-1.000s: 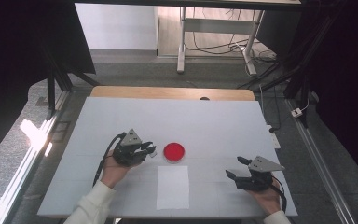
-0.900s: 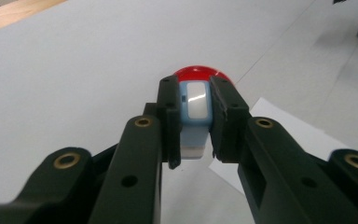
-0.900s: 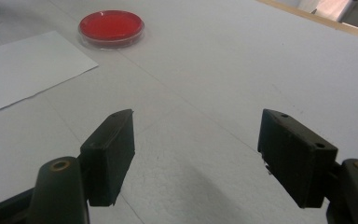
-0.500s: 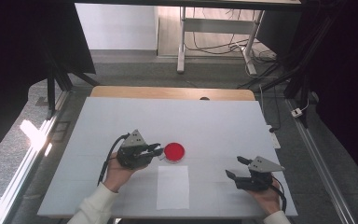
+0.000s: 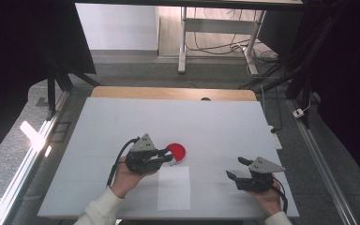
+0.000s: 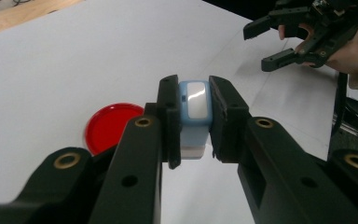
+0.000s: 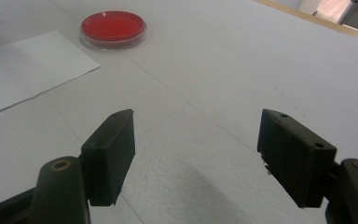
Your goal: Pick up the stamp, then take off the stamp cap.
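White table | left gripper fingers clamp blue-white block, underside hidden | right gripper fingers apart

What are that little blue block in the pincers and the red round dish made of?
The blue block held in the left gripper looks like smooth glossy plastic: a bright glare sits on its pale face, and its corners are rounded. The red dish seems to be clear plastic or glass: a see-through rim rings a shiny red inside. Which of the two, I can't tell.
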Available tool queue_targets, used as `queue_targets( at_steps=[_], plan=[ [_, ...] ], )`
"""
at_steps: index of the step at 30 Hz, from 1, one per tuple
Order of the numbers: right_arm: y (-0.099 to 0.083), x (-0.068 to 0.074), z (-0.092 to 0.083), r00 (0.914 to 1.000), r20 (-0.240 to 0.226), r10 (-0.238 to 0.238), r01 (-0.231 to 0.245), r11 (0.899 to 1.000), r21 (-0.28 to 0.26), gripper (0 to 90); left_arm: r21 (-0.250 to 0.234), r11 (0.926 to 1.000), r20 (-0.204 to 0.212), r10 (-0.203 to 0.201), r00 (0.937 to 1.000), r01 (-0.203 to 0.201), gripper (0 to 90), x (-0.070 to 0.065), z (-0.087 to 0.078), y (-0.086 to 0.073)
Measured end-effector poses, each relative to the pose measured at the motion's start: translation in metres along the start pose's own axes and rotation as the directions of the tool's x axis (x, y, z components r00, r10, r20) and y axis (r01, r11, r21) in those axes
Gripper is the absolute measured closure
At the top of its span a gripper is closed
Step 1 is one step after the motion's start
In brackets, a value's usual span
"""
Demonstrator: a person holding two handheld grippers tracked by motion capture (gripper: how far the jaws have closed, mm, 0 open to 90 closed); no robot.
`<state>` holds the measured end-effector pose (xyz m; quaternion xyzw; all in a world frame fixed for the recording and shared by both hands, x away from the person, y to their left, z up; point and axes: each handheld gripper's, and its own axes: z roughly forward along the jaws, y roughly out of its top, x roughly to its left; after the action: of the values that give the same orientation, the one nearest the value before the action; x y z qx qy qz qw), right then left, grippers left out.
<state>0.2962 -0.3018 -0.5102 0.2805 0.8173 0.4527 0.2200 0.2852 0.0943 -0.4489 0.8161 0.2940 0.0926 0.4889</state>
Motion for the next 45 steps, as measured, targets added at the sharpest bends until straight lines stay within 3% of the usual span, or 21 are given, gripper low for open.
queue_targets(
  at_steps=[17, 45],
  plan=[
    [0.002, 0.003, 0.003, 1.0000, -0.007, 0.003, -0.003, 1.000, -0.012, 27.9, -0.011, 0.9999, 0.025, -0.006, 0.9997, 0.006, 75.0, -0.002, 0.021, 0.007],
    [0.005, 0.011, 0.003, 0.9999, -0.011, -0.006, 0.006, 1.000, -0.018, 28.0, -0.038, 0.9990, -0.004, -0.024, 0.9997, 0.024, 75.0, 0.001, 0.022, 0.008]
  ],
)
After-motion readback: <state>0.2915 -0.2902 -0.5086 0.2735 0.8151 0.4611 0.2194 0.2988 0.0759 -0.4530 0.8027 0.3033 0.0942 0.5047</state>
